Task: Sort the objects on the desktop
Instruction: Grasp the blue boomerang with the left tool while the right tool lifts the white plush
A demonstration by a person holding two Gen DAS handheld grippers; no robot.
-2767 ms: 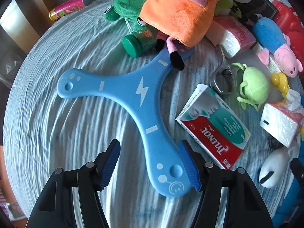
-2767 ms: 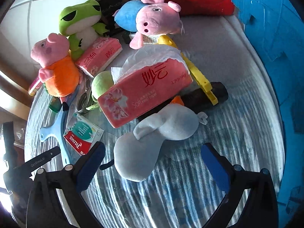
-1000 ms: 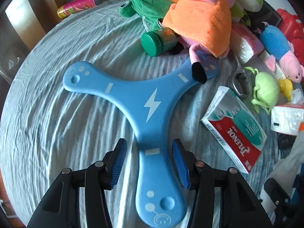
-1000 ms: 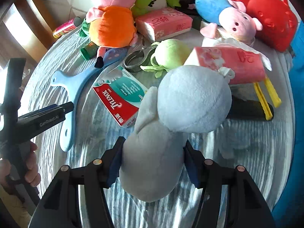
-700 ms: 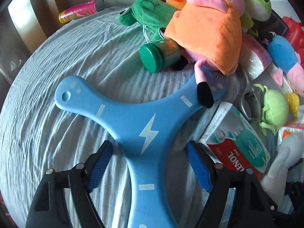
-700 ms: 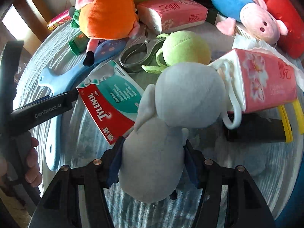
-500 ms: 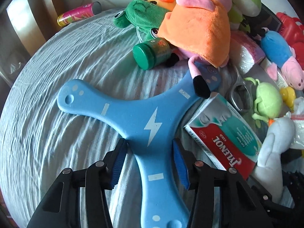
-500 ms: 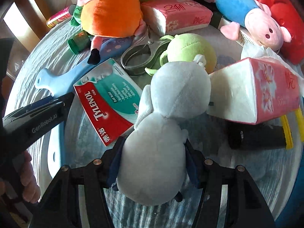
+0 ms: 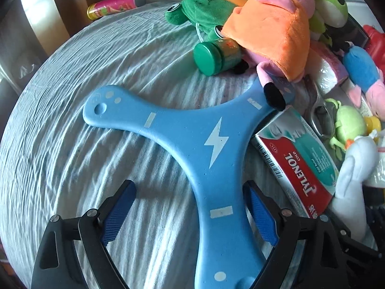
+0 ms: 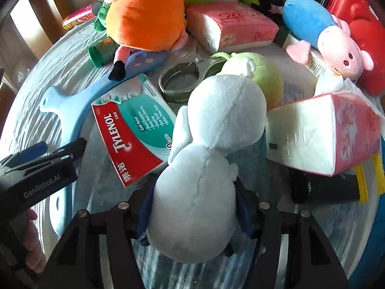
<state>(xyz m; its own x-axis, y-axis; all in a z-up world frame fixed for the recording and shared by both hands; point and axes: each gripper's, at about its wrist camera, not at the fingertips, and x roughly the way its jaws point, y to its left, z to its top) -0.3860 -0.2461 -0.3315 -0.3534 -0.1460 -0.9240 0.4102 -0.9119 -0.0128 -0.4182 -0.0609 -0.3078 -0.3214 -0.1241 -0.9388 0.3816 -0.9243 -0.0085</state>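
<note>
Clamping the white plush (image 10: 204,168), your right gripper (image 10: 192,213) holds it above the Tylenol box (image 10: 134,127) and beside the pink tissue pack (image 10: 336,130). Your left gripper (image 9: 190,213) stands wide open, straddling one arm of the blue boomerang (image 9: 192,139) lying on the cloth-covered surface (image 9: 72,144).

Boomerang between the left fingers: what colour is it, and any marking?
Blue boomerang, with a white lightning bolt at its centre and small white dashes and dots on its arms; clearest in the left wrist view.
</note>
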